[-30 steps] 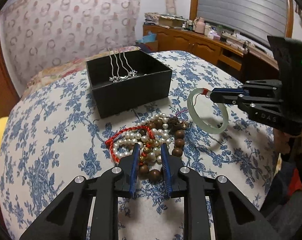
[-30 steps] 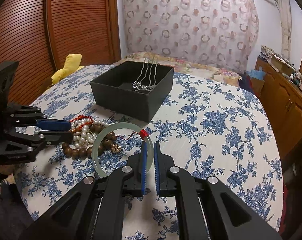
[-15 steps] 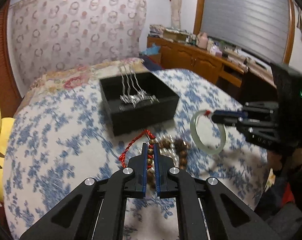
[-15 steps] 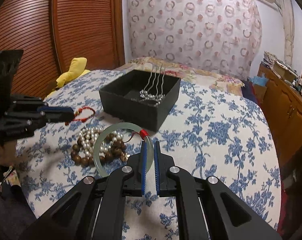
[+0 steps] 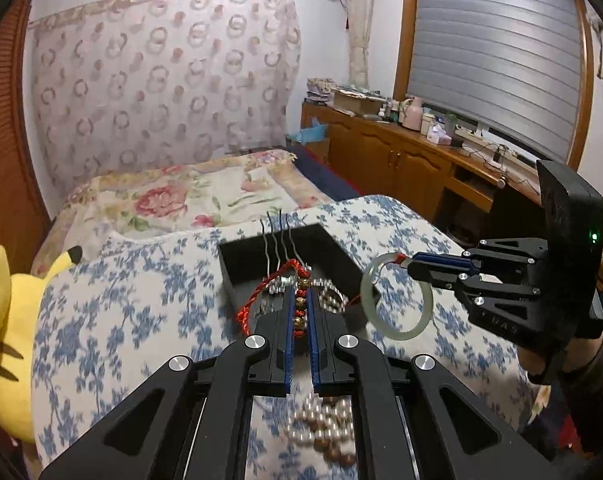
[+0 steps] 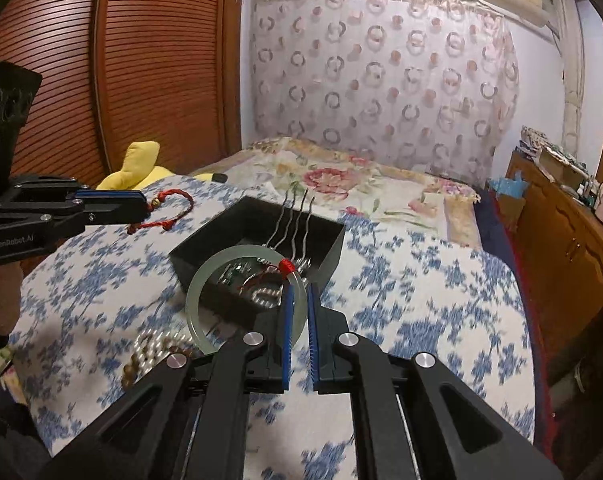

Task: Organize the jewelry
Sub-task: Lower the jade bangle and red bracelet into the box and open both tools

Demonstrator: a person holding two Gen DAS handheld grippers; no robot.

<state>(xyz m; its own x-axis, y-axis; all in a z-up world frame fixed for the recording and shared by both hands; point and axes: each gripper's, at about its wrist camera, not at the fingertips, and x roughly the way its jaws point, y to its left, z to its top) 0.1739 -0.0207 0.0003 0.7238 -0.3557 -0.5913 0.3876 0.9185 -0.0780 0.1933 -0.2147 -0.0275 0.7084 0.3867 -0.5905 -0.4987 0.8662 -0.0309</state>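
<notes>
red cord bracelet [image 5: 278, 289] now lifted, left jaws pinching it; right jaws pinching jade bangle [image 6: 245, 300]

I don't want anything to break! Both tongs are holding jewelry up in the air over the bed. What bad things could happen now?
The right tongs pinch the green bangle only at its thin rim, so it might slip and drop. The left tongs hold the red cord bracelet, whose loose loop could snag the silver hairpins that stick up out of the black box. Both tongs are near that box and might bump each other.
</notes>
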